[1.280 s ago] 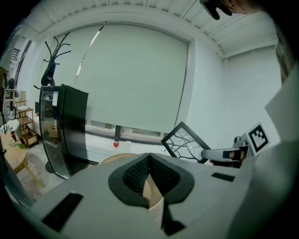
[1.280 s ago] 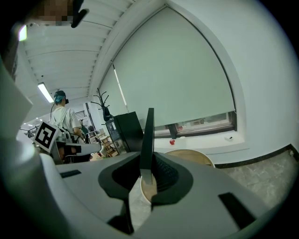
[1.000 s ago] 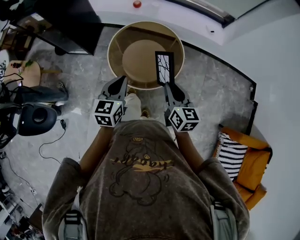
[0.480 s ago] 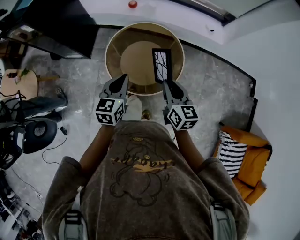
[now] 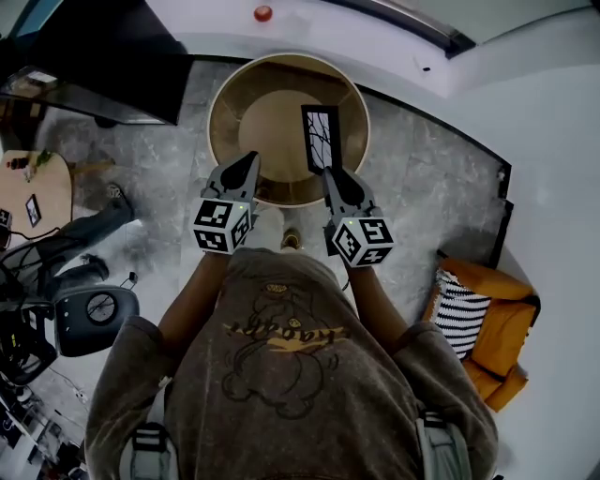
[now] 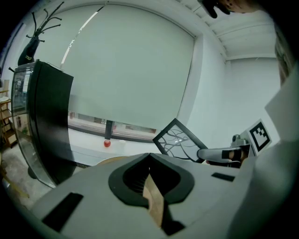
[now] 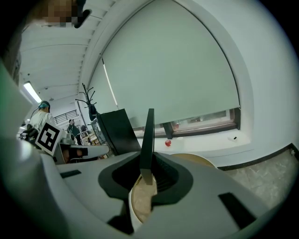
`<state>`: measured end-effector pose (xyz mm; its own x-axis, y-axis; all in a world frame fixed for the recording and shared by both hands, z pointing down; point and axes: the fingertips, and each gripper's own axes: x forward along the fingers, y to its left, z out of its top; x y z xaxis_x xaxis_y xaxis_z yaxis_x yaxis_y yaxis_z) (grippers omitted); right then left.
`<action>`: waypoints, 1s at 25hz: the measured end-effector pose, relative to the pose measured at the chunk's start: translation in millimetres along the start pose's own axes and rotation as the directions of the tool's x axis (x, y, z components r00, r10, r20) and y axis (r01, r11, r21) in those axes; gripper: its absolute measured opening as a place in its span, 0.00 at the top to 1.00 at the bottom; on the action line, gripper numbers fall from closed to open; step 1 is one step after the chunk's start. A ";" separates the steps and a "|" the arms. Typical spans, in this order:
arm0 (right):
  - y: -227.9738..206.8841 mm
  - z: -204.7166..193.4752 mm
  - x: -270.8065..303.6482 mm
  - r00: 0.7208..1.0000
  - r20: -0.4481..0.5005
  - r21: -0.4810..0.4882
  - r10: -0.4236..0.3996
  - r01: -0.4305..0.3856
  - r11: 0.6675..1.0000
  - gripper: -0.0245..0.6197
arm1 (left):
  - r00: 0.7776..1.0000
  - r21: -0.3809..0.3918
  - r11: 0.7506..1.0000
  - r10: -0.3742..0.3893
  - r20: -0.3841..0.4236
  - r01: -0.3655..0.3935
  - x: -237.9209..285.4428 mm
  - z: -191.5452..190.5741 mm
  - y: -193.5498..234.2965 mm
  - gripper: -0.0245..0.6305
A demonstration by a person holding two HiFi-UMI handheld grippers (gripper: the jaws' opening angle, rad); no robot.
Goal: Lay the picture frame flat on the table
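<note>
The picture frame [image 5: 322,139], black-edged with a bare-branch print, stands upright above the right side of the round wooden table [image 5: 223,108]. My right gripper [image 5: 330,174] is shut on its lower edge. In the right gripper view the frame [image 7: 148,140] rises edge-on from between the jaws of the right gripper [image 7: 146,175]. My left gripper [image 5: 251,161] hangs over the table's near rim, left of the frame, its jaws shut with nothing in them. In the left gripper view, the left gripper [image 6: 149,156] has the frame [image 6: 180,142] tilted to its right.
A black cabinet [image 5: 103,56] stands at the back left. An orange armchair with a striped cushion [image 5: 478,323] is at the right. A small wooden side table [image 5: 42,187] and an office chair [image 5: 94,314] are at the left. A red object [image 5: 262,13] sits on the white ledge behind the table.
Both grippers have moved forward over the table's near edge, the right one carrying the upright frame with it. The frame's tilt has not changed.
</note>
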<state>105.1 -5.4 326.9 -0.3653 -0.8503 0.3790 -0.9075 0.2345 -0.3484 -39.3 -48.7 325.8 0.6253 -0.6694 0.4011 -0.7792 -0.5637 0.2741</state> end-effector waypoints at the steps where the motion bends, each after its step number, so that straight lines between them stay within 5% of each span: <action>1: -2.1 0.0 3.2 1.000 -0.003 0.000 0.000 0.000 1.000 0.84 | 1.000 0.002 1.000 -0.002 -0.003 0.002 4.3 0.3 1.1 0.94; 25: -43.6 -61.5 99.1 0.994 -0.110 0.036 -0.014 0.018 0.999 0.84 | 0.995 -0.051 0.999 -0.015 -0.096 0.010 86.5 -60.7 62.1 0.94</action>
<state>95.7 -70.9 432.4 -0.3731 -0.7967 0.4755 -0.9059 0.2020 -0.3723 -36.1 -112.2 430.6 0.6297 -0.6114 0.4792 -0.7742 -0.5447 0.3223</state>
